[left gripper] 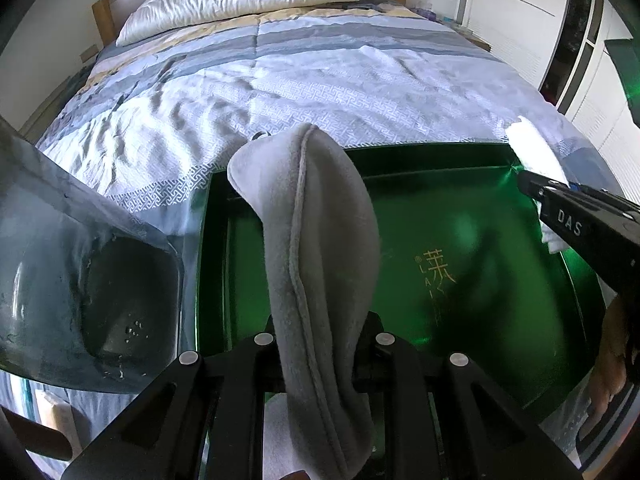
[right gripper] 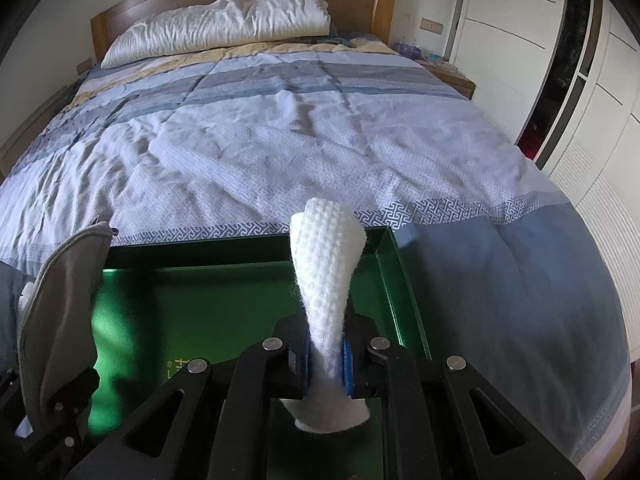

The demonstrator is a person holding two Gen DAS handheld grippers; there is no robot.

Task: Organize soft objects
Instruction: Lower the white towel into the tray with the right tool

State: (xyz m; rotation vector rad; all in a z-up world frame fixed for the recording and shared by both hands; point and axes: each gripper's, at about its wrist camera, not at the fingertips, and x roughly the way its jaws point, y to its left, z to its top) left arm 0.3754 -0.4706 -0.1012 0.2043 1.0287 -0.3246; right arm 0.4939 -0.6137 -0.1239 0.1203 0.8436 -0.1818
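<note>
My left gripper [left gripper: 320, 354] is shut on a grey fleece cloth [left gripper: 316, 240] that stands up between its fingers, above a green tray [left gripper: 460, 208] on the bed. My right gripper [right gripper: 325, 356] is shut on a white knitted cloth [right gripper: 326, 272], held over the tray's right part [right gripper: 224, 296]. In the left wrist view the right gripper [left gripper: 532, 190] shows at the right with the white cloth [left gripper: 534, 152]. In the right wrist view the left gripper [right gripper: 60, 396] shows at the left with the grey cloth [right gripper: 60, 308].
The tray lies at the foot of a bed with a blue and white patterned quilt [right gripper: 280, 152] and a white pillow [right gripper: 216, 28] by the wooden headboard. A grey translucent container [left gripper: 92, 288] stands left of the tray. White wardrobe doors [right gripper: 520, 48] are at right.
</note>
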